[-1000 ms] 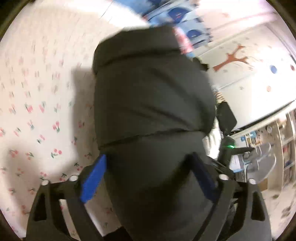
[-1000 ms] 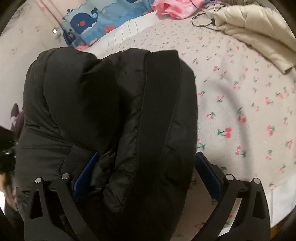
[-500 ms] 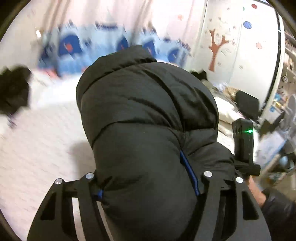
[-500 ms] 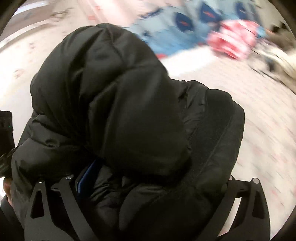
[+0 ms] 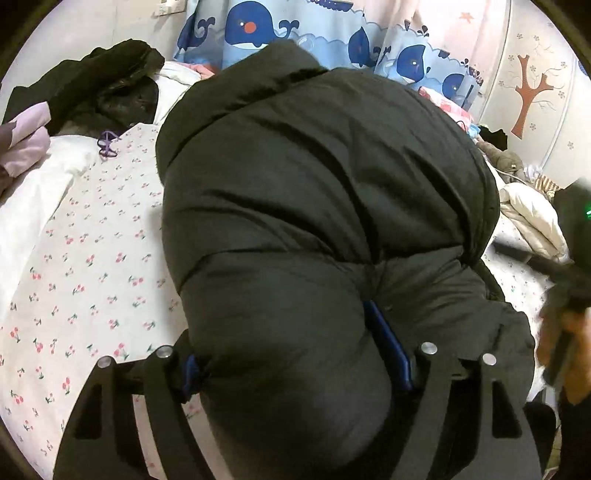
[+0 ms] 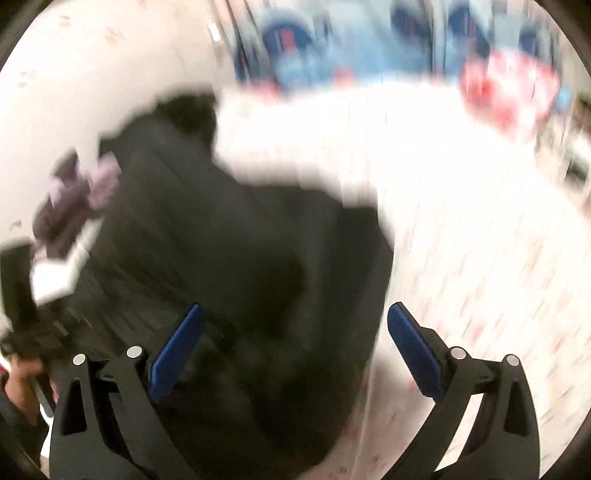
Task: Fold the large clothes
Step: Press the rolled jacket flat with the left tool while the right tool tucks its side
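Tightly clamped, the left gripper [image 5: 295,347] holds a bulging fold of the black puffer jacket [image 5: 317,192] above the cherry-print bedsheet [image 5: 88,258]. Its right gripper [image 6: 295,343] gapes wide, empty, over the blurred jacket. Whale-print fabric [image 5: 258,33] lies far; dark clothes [image 5: 107,85] far left.

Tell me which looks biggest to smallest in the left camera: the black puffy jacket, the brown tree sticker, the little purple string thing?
1. Black puffy jacket, though it is nearest.
2. Brown tree sticker on the wall.
3. Small purple string loop on the bed.
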